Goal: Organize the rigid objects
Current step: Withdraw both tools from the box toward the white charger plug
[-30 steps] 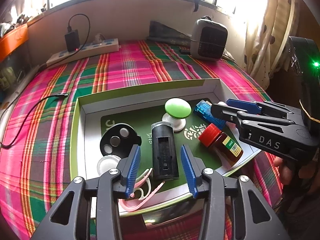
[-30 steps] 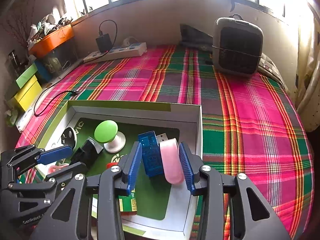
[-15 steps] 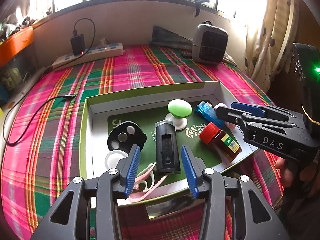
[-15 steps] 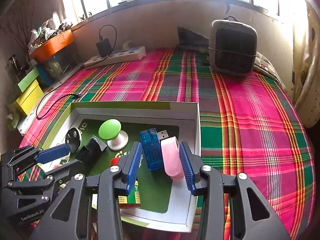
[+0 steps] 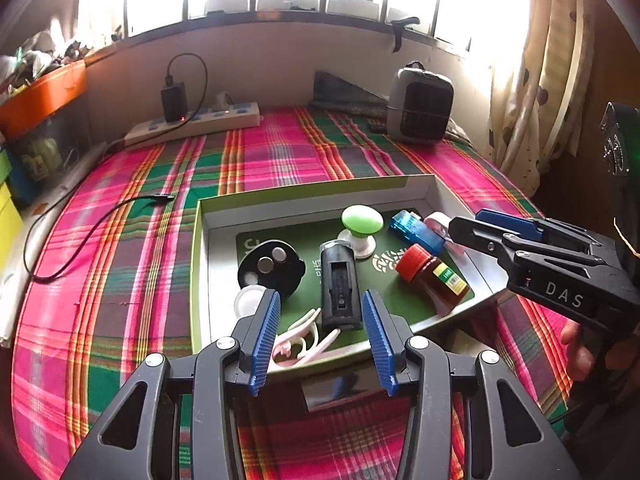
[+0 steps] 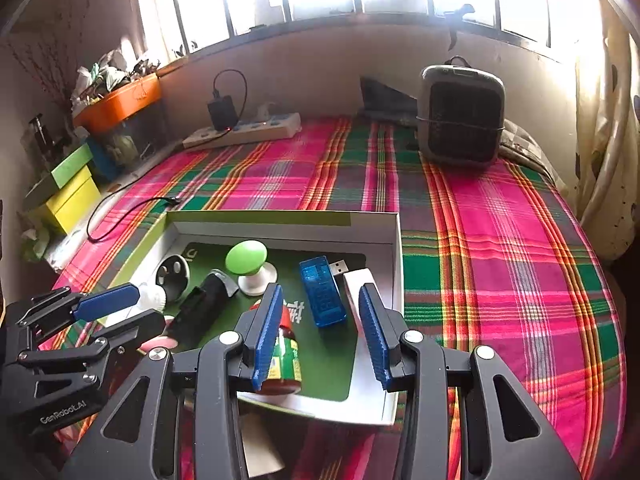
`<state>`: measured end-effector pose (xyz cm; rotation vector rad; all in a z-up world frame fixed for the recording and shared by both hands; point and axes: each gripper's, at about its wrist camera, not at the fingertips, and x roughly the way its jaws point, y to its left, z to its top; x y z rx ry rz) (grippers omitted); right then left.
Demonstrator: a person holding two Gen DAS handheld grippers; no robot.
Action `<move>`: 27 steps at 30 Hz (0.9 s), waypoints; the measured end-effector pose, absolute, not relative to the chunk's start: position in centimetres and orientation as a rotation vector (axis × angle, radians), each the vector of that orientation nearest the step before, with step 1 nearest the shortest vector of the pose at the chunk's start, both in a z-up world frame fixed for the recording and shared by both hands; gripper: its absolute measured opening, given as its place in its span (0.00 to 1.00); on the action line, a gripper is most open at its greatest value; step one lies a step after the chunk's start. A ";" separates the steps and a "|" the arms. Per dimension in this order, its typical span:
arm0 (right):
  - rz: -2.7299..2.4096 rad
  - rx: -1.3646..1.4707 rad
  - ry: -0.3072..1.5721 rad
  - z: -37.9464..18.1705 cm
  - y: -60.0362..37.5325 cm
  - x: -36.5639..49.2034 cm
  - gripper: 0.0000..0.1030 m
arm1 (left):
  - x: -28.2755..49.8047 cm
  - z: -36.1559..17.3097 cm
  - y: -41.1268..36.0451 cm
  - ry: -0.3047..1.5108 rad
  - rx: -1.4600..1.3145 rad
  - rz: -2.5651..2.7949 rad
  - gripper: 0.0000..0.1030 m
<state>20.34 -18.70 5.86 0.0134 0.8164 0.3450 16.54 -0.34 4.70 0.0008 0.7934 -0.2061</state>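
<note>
Hovering over the near edge of the box (image 5: 432, 184), the left gripper (image 5: 318, 334) has its jaws spread and empty; between them in the left wrist view lie a black block (image 5: 340, 288) and pink-and-white clips (image 5: 304, 340). Just left of the block a black disc (image 5: 272, 266) with metal studs overlaps a white cap (image 5: 248, 300). Beyond the block stands a green knob (image 5: 362, 220) on a white base.

The right gripper (image 6: 318, 334) also hangs released, gripping nothing, over the box's right end. A red-capped jar (image 6: 284, 356) lies partly hidden behind its left finger, a blue USB stick (image 6: 322, 292) sits framed in the gap, and a pink-white piece (image 6: 356, 280) lies against the box's right wall, partly covered by the right finger. In the left wrist view the right gripper (image 5: 468, 224) reaches in from the right, its tips just above the pink piece (image 5: 436, 220) beside the stick (image 5: 416, 232) and jar (image 5: 432, 276).

All these things rest inside the box, which sits on a plaid cloth (image 6: 500, 240) covering the table. Well beyond it are a power strip (image 6: 244, 130) with a black charger (image 6: 222, 112), a loose cable (image 5: 80, 236), and a grey heater (image 6: 460, 120) near the wall. Off the left edge stand an orange tray (image 6: 120, 106) and yellow-green boxes (image 6: 68, 192); a curtain (image 5: 536, 80) hangs at right.
</note>
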 end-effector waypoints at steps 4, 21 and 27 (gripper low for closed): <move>0.355 0.020 0.798 6.3 -18.8 19.3 0.40 | 15.7 4.7 -0.1 0.784 0.011 -0.194 0.41; 0.487 -0.027 0.799 5.9 -17.9 13.9 0.40 | 12.1 4.3 3.9 0.777 -0.092 -0.182 0.46; 0.517 -0.057 0.819 5.2 -17.1 12.9 0.41 | 11.1 4.2 4.7 0.779 -0.104 -0.181 0.46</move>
